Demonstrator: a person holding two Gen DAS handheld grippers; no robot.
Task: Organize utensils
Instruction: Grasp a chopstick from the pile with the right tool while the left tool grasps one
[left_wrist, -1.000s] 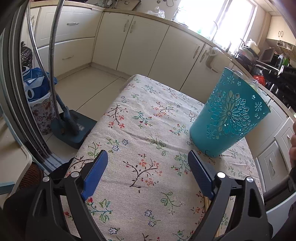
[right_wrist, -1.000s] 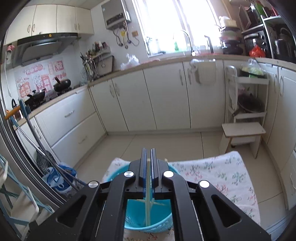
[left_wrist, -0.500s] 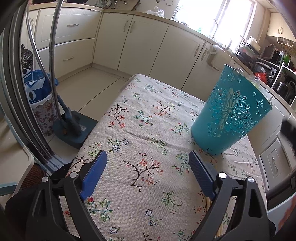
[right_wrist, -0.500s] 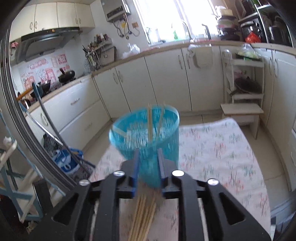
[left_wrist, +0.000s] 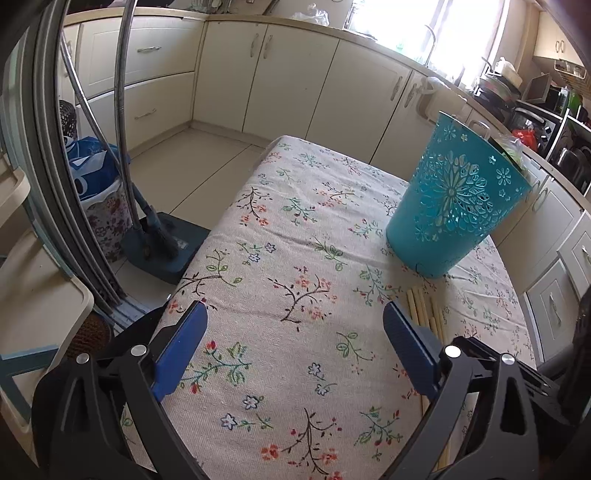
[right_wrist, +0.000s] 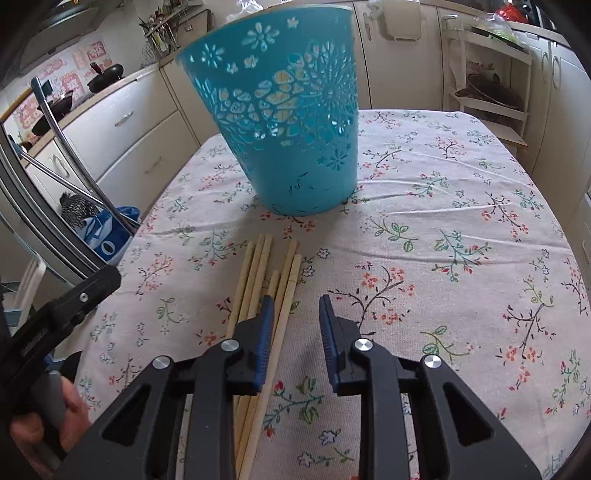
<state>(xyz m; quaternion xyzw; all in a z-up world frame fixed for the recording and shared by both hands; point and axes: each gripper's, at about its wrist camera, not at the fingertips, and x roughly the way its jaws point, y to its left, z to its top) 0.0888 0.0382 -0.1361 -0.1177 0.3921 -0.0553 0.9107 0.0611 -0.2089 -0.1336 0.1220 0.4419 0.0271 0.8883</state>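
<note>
A teal cut-out plastic basket (right_wrist: 288, 122) stands upright on the floral tablecloth (right_wrist: 443, 221); it also shows at the right of the left wrist view (left_wrist: 454, 199). Several wooden chopsticks (right_wrist: 258, 280) lie in a bundle on the cloth just in front of the basket, their ends showing in the left wrist view (left_wrist: 424, 310). My right gripper (right_wrist: 295, 317) is open and empty, low over the cloth, its left finger over the chopsticks. My left gripper (left_wrist: 291, 343) is wide open and empty above the cloth, left of the chopsticks.
The table's left edge drops to the tiled floor, where a mop and dustpan (left_wrist: 159, 240) and a blue bag (left_wrist: 88, 166) stand. Cream kitchen cabinets (left_wrist: 295, 81) run behind. A white step shelf (right_wrist: 487, 96) stands beyond the table's far right corner.
The right gripper let go of a chopstick over the basket, pulled back and came down, now open over the chopsticks on the cloth. The left gripper barely moved.
</note>
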